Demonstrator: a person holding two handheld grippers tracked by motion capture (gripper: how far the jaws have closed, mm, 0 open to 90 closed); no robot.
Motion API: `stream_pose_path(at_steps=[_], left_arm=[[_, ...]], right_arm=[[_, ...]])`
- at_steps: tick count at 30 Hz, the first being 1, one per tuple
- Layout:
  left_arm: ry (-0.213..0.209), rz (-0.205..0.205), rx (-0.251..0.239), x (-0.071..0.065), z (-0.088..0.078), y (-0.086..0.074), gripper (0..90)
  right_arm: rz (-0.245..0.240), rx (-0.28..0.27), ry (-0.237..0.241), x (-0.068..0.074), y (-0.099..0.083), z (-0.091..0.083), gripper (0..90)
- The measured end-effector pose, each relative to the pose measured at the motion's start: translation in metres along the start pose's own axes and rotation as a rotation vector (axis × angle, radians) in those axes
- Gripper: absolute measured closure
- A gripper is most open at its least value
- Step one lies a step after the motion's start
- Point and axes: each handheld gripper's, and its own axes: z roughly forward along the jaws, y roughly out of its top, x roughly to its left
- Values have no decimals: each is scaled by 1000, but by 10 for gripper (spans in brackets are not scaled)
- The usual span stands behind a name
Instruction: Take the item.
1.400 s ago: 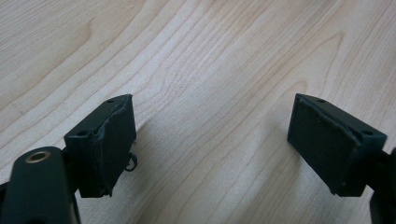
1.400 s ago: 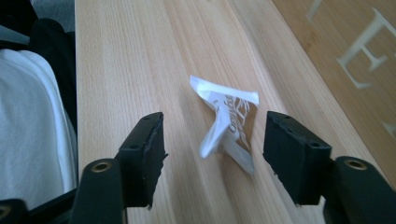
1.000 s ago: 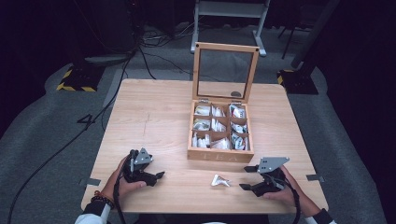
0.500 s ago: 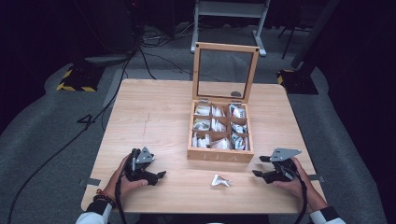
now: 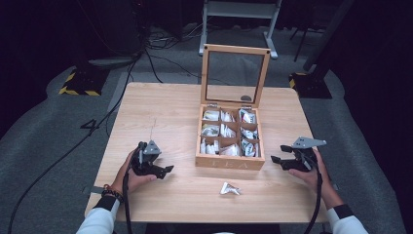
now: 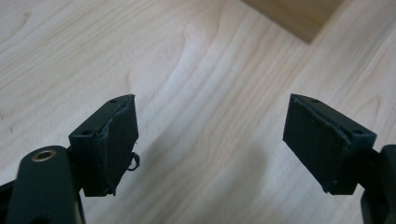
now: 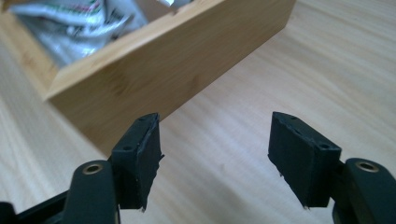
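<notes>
Overhead forward-down; claw cameras close, tableward

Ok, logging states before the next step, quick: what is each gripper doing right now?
Left gripper: open, nothing between its fingers, which have just been closing.
Right gripper: open, holding nothing, beside the wooden tea box.

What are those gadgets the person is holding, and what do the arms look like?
Each hand holds a black two-jaw gripper: left gripper, right gripper, each topped by a grey three-cornered plate and trailing a black cable. Sleeves are white with dark cuffs; a beaded bracelet circles the left wrist.
</notes>
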Motion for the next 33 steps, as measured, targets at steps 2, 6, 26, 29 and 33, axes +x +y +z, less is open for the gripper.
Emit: stream_pose_path(at_steps=[2,6,26,29,33], left_arm=[[6,0,-26,5,0,10,176],[9,-25,-91,15,1,37,177],[75,-81,-186,52,51,181,227],[76,-95,-176,54,62,194,227],[83,-122,-159,54,76,211,228]], right_arm=[[1,-9,-8,-6,7,0,346],[5,-49,-34,-19,26,-1,344],[88,-93,-75,-61,144,53,328],[107,-84,-89,-65,149,57,317],[107,-77,-98,-70,159,64,309]])
